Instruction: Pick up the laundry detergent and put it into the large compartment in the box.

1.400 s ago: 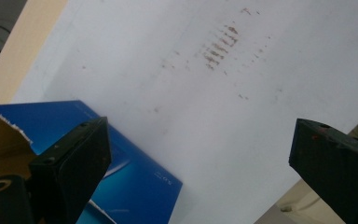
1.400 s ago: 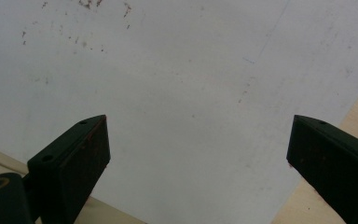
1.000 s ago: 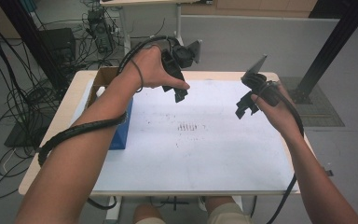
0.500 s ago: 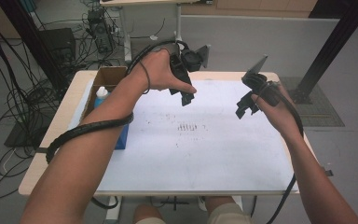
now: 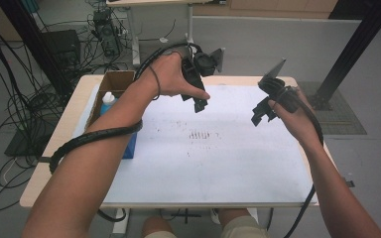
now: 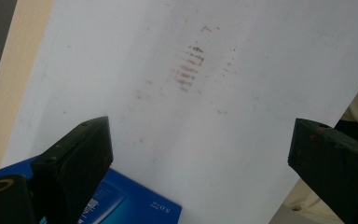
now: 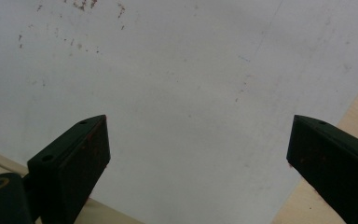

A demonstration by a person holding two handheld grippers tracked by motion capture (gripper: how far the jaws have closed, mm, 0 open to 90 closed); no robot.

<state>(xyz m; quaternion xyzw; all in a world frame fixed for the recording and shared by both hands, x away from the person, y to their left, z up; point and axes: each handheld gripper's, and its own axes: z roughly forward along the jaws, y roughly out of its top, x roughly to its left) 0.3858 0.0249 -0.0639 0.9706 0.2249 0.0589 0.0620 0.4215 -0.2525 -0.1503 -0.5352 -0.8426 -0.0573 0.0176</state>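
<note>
Bottle [image 5: 107, 101] seemingly inside box [image 5: 119, 81], table's [image 5: 49, 168] left

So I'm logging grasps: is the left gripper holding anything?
No, the left gripper has its jaws wide apart over the bare white sheet.

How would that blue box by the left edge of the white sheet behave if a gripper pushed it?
The blue box looks flat-sided and low, so it would probably slide over the white sheet rather than roll or tip. Its printed face looks glossy, so jaws might slip on it. Its weight cannot be judged from here.
</note>
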